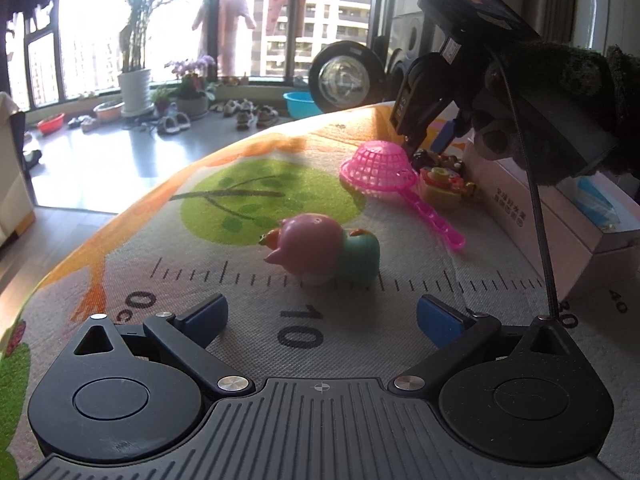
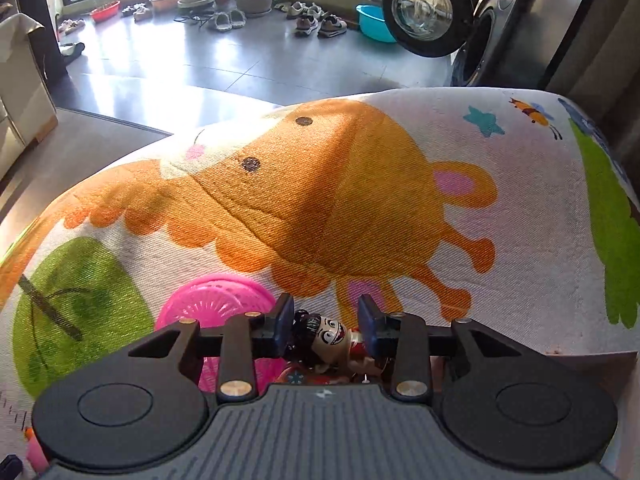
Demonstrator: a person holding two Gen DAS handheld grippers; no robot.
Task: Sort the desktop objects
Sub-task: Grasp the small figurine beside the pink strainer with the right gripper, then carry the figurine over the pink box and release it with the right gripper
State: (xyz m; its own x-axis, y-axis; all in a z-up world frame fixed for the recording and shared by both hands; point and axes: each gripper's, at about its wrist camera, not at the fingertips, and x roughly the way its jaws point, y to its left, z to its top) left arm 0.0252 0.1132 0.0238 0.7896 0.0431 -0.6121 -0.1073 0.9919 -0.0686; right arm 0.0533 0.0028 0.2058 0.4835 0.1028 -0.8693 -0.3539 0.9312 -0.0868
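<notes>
Left claw (image 1: pixel 322 312): released, jaws wide apart, low over the printed mat (image 1: pixel 240 280) on the worktop. Pig toy (image 1: pixel 320 250) lies just ahead of it, between the jaw lines, untouched. Ahead-right: pink strainer (image 1: pixel 378 168), dome up, holding nothing visible; beside it a yellow toy (image 1: pixel 442 188). Far right: white box (image 1: pixel 560 216), contents unclear. Right claw (image 2: pixel 325 326): jaws either side of a small figurine (image 2: pixel 330 336); contact cannot be told. Only the right wrist view shows the figurine's face; only the left shows pig and box.
</notes>
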